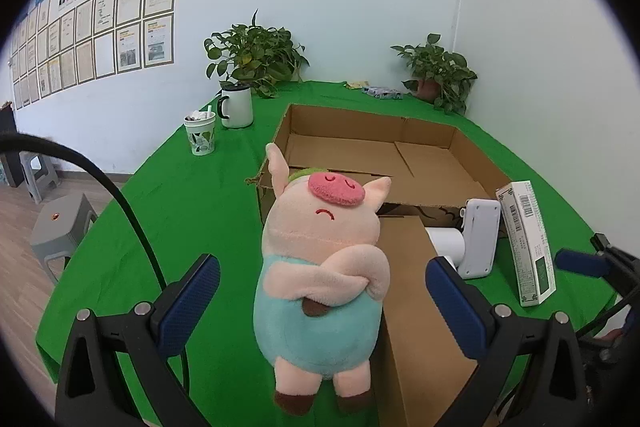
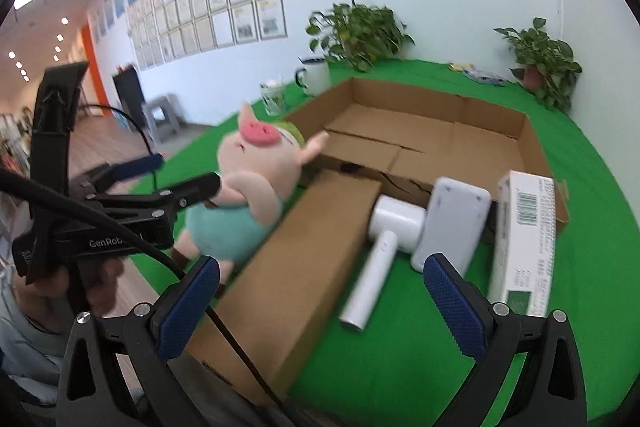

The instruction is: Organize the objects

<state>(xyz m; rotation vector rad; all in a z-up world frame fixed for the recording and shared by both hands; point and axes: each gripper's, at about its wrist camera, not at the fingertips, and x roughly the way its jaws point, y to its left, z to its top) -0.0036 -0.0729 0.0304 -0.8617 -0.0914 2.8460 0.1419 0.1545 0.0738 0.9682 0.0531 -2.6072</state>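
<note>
Lying Between Wide-Open Jaws: The Plush Pig on the Green Table

Spread to its full width, the left gripper [image 1: 322,303] is seen pointed down at a pink plush pig in a turquoise outfit [image 1: 324,275], which lies on the green-covered table [image 1: 192,211] between the blue pads without being touched by either. The pig's head is leaned against the near wall of a large, shallow, open brown cardboard box [image 1: 368,143], whose folded-down flap [image 1: 416,291] is spread beside the toy. The right gripper [image 2: 322,303] is likewise held wide open, with nothing grasped. Just ahead of it, a white cylindrical handheld device [image 2: 380,259] is laid on the cloth, a flat white rectangular gadget [image 2: 452,223] is stood upright against it, and a tall white-and-green printed carton [image 2: 524,239] is stood alongside. Two potted plants [image 1: 256,59] and a white mug [image 1: 238,105] are placed at the far edge
</note>
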